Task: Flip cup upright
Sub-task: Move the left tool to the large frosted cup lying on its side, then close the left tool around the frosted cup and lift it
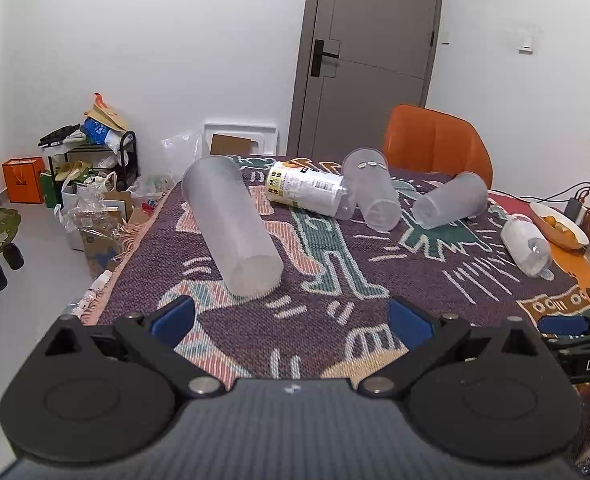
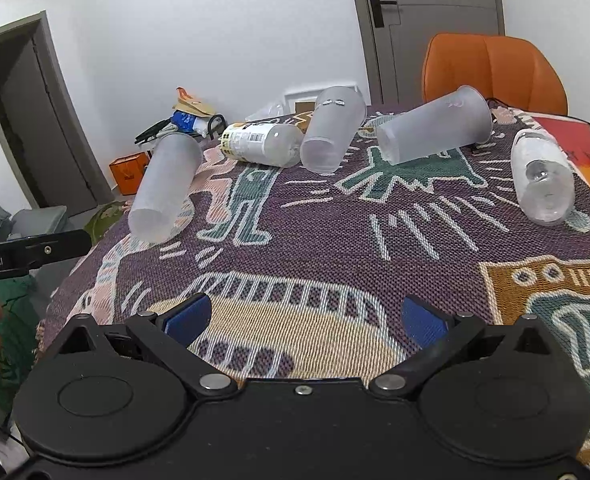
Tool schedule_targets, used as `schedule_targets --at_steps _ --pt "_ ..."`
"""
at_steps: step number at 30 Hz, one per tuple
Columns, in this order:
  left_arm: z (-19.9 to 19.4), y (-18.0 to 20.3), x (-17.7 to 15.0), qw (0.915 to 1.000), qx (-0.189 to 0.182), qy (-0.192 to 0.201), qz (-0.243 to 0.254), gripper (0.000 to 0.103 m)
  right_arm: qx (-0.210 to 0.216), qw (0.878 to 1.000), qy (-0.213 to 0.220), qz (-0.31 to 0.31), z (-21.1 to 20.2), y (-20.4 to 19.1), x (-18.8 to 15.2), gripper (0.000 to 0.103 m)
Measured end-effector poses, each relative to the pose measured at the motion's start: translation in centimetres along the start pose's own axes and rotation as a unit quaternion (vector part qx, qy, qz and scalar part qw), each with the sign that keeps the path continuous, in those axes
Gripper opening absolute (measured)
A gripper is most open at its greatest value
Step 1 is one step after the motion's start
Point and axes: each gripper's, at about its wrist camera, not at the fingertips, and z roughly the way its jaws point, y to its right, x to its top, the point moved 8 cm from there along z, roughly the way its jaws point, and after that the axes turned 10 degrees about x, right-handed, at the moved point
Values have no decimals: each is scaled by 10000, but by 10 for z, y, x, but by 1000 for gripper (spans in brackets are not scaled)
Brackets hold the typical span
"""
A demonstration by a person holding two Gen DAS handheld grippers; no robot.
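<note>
- The left gripper [image 1: 291,318] hangs low over the patterned cloth [image 1: 335,312], jaws spread wide and holding nothing; the right gripper [image 2: 303,318] is likewise splayed and empty.
- The nearest cup [image 1: 231,226] lies on its side just ahead of the left gripper, base toward it, mouth pointing away near the table's left edge.
- Risk: it is a smooth cylinder, so a nudge from 1 fingertip before the jaws close could roll it off that edge.
- Risk: thin frosted plastic may buckle and squirt out if squeezed hard.
- 2 more cups [image 1: 371,192] [image 1: 449,200] and a labelled bottle [image 1: 307,188] lie close together beyond; reaching there could knock neighbours.
- A clear bottle [image 2: 541,176] lies apart at the right.
</note>
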Motion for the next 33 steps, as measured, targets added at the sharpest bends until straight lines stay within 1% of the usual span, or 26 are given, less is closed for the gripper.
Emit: schedule_targets --at_steps 6,11,17,25,33 --pt "22 -4 12 10000 78 -50 -11 101 59 9997 61 236 14 12 10 103" --pt "46 -9 23 9996 202 -201 -87 100 97 9991 54 399 27 22 17 103" --pt "68 -13 40 9991 209 -297 -208 99 143 9986 -3 517 43 30 27 103" --pt "106 -26 51 9949 119 -737 -675 82 198 9982 -130 546 66 34 45 103" --pt "138 -35 61 9921 163 -957 -791 81 227 9973 -239 652 90 38 54 103"
